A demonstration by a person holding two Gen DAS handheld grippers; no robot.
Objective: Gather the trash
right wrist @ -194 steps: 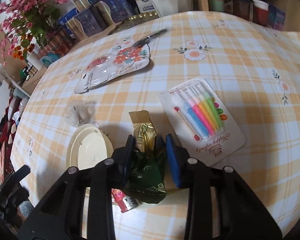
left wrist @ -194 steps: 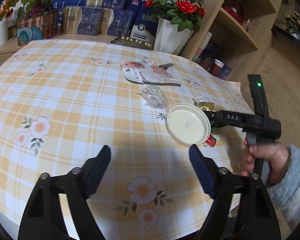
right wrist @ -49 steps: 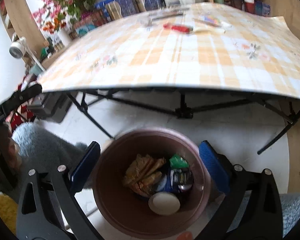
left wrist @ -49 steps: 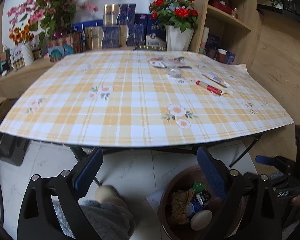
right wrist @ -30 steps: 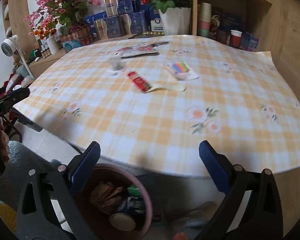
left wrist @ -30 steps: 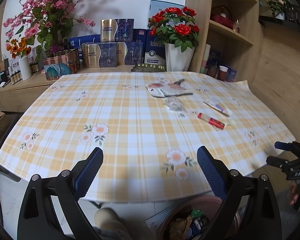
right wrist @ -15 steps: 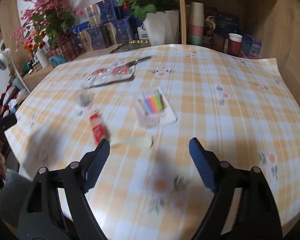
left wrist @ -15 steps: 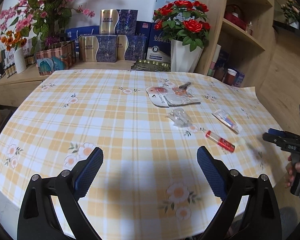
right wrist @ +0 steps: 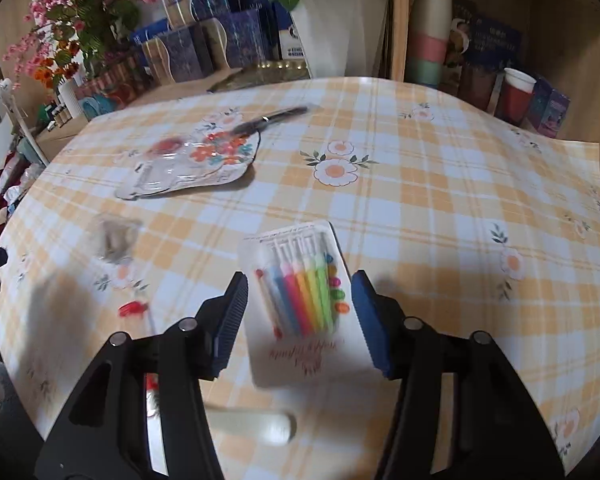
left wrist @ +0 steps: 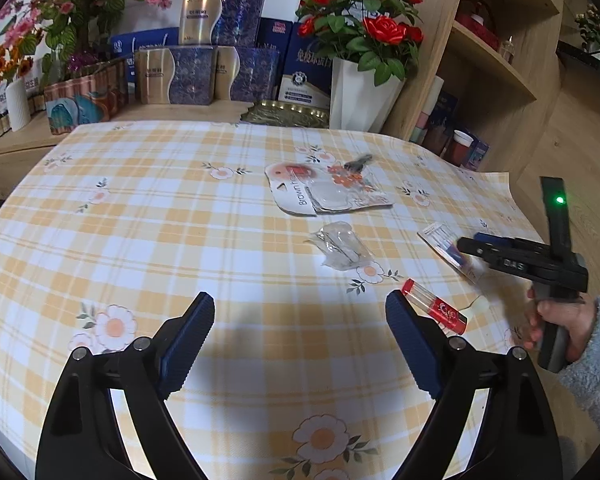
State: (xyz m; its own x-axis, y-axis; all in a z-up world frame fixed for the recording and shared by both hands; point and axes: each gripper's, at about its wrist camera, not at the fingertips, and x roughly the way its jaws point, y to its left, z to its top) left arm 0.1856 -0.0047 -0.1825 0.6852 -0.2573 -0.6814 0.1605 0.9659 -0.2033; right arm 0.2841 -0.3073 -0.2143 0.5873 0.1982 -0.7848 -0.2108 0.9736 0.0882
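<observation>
Your right tool point(right wrist: 298, 316) is spread wide and empty, and the candle pack point(right wrist: 300, 300) lies flat on the desk point(right wrist: 440, 208) right between its two fingers, so this is the piece it is lined up to take. The pack's long axis runs almost straight away from you along the line of the fingers, with the printed end nearest the tool, so its narrow width sits across the gap, though the flat card gives the pads little to bite unless an edge lifts. Your left tool point(left wrist: 296, 340) is also spread and holds nothing; it hovers above the near part of the desk, with the red tube point(left wrist: 434, 306) just beyond its right-hand finger and lying slantwise. The left is nearer that tube, while the right is plainly nearer the candle pack. Farther out, toward the middle of the desk, the crumpled clear wrapper point(left wrist: 340, 246) sits alone, and beyond it the flowered blister card point(left wrist: 324, 192) lies flat with a dark, slim item at its far edge. A pale, blurred strip point(right wrist: 256, 426) lies under the right tool near the desk's edge; I cannot tell what it is.
</observation>
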